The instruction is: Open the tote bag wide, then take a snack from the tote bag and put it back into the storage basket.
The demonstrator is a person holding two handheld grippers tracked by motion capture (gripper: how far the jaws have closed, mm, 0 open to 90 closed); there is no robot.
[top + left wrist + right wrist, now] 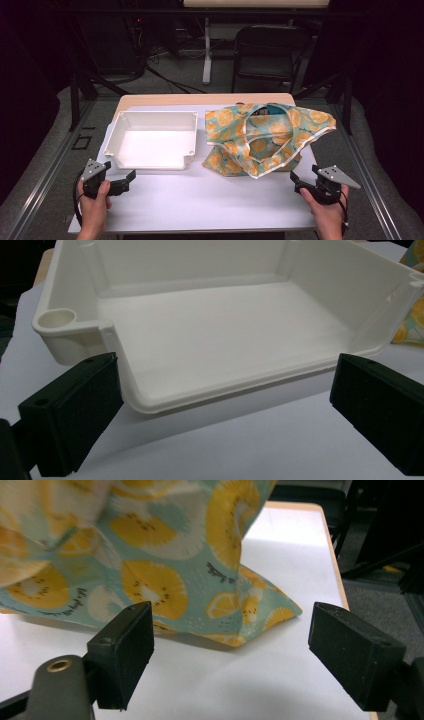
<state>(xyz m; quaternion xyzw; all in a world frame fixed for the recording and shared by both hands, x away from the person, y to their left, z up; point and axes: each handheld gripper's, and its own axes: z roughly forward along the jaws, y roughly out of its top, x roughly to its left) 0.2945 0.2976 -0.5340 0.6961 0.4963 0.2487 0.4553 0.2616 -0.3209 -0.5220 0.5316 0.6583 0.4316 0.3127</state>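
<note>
Table (200, 200) first: the big white table is holding a white plastic tray with low walls (150, 140) on its left half and a soft blue cloth bag with orange slices printed on it (265, 137) just beside the tray, on the right. Nothing is being held. The left gripper (125, 181) is pointing at the tray with jaws wide apart, and the right gripper (298, 181) is facing the bag's near corner, jaws spread too. It looks like the start; next, the right one probably needs to pinch the bag's cloth.
</note>
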